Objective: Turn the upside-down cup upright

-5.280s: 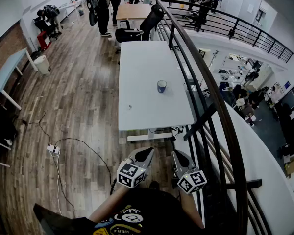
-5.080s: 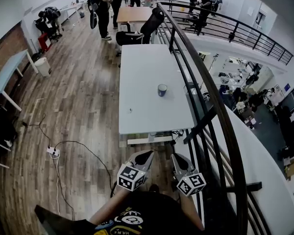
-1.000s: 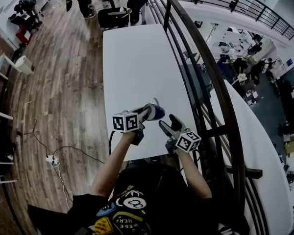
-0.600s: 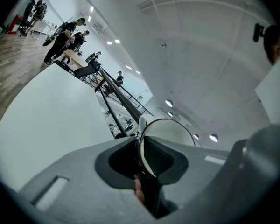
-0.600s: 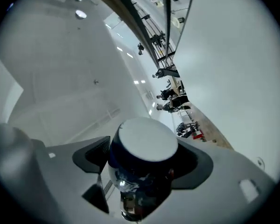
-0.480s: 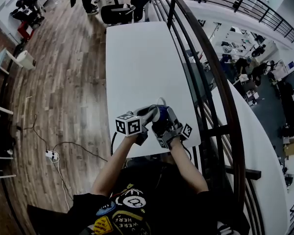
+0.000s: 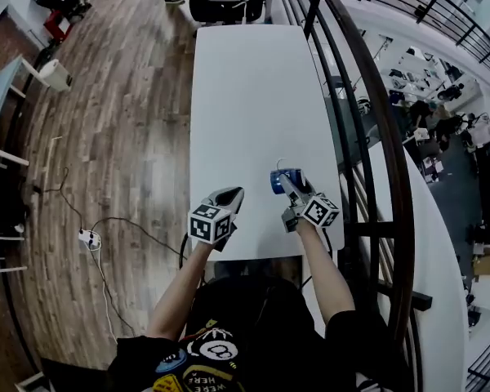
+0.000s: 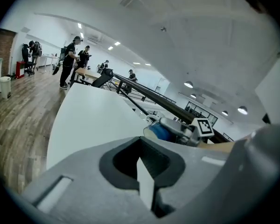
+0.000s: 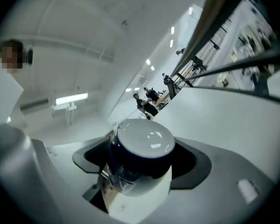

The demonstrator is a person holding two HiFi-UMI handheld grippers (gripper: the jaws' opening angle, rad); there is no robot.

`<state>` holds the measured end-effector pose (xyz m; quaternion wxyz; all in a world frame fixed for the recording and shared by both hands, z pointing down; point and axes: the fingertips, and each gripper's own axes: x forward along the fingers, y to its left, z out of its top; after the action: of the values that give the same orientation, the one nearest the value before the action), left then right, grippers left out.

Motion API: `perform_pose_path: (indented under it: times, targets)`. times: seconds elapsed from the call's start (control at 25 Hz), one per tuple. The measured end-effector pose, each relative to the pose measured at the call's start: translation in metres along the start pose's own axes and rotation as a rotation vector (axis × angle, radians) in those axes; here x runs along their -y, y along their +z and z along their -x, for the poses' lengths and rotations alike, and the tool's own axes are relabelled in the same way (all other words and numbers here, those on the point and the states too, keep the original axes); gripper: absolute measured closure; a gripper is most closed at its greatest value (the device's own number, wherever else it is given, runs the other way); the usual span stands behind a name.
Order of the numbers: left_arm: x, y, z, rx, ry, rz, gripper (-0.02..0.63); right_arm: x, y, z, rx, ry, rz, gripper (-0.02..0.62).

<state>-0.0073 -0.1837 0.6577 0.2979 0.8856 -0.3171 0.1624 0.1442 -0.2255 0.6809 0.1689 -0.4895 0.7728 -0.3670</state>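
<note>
The dark blue cup (image 7: 278,180) is clamped sideways in my right gripper (image 7: 287,185) over the near right part of the white table (image 7: 253,80). In the right gripper view the cup (image 9: 142,141) fills the gap between the jaws of the right gripper (image 9: 143,164), its glossy white round end pointing away from the camera. My left gripper (image 7: 233,193) hovers to the cup's left, apart from it, shut with nothing in it. In the left gripper view the left gripper (image 8: 145,174) has its pads together, with the cup (image 8: 157,132) ahead to the right.
A black metal railing (image 7: 367,121) runs along the table's right edge, with a drop to a lower floor beyond. An office chair (image 7: 220,2) stands at the table's far end. A cable and power strip (image 7: 88,239) lie on the wooden floor at left.
A second ago the left gripper held the cup and the right stood open beside it. Both then met at the cup. Now the right holds it; the left has drawn back left and shut.
</note>
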Motion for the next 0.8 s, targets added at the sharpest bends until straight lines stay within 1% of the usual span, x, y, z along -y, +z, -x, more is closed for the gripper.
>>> perform_pose_path:
  times: [0.08, 0.16, 0.24, 0.4, 0.48, 0.6, 0.64, 0.76, 0.8]
  targets:
    - [-0.006, -0.013, 0.012, 0.003, 0.023, 0.002, 0.604, 0.028, -0.015, -0.014, -0.112, -0.114, 0.209, 0.207]
    - [-0.011, -0.028, 0.02, -0.014, 0.048, 0.019, 0.604, 0.053, -0.031, -0.029, -0.216, -0.197, 0.412, 0.207]
    - [-0.016, -0.044, 0.027, -0.04, 0.066, 0.044, 0.604, 0.073, -0.049, -0.04, -0.299, -0.25, 0.576, 0.207]
    - [-0.022, -0.059, 0.044, -0.061, 0.094, 0.072, 0.604, 0.098, -0.07, -0.06, -0.406, -0.316, 0.838, 0.209]
    - [-0.026, -0.06, 0.05, -0.059, 0.098, 0.073, 0.604, 0.107, -0.071, -0.068, -0.417, -0.333, 0.902, 0.209]
    - [-0.03, -0.066, 0.056, -0.056, 0.103, 0.074, 0.604, 0.12, -0.07, -0.068, -0.379, -0.378, 0.913, 0.207]
    - [-0.031, -0.067, 0.057, -0.054, 0.101, 0.076, 0.604, 0.121, -0.07, -0.068, -0.375, -0.38, 0.922, 0.207]
    - [-0.03, -0.067, 0.053, -0.06, 0.085, 0.074, 0.604, 0.12, -0.074, -0.073, -0.391, -0.338, 0.955, 0.21]
    - [-0.029, -0.068, 0.05, -0.068, 0.081, 0.068, 0.604, 0.12, -0.076, -0.073, -0.393, -0.328, 0.927, 0.211]
